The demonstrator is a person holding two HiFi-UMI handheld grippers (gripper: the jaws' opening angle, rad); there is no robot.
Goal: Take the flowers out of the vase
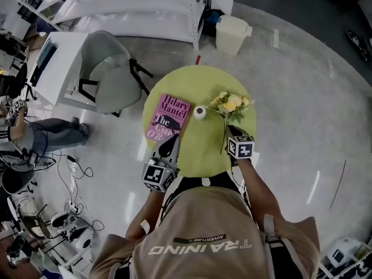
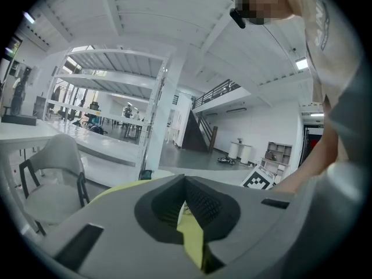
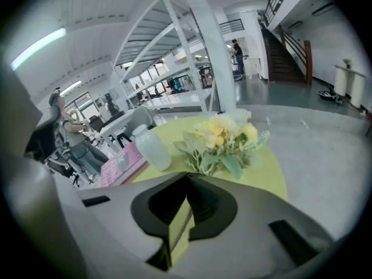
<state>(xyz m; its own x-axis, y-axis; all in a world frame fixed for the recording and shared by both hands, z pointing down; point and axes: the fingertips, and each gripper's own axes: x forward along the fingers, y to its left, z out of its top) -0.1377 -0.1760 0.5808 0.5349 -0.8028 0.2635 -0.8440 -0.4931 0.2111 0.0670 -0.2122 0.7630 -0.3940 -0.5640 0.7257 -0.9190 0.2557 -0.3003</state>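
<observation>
On the right side of the green table (image 1: 197,153), the flowers (image 1: 231,104) lie flat, just right of the white vase (image 1: 199,113). My right gripper (image 1: 232,132) sits just beside their near stem end, jaws pinched together on nothing. My left gripper (image 1: 172,140) is closed too, near the book (image 1: 168,118).

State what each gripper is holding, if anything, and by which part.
Nothing. The left gripper and right gripper both have their jaws together with nothing between them. The flowers lie on the table just beyond the right gripper's tips.
</observation>
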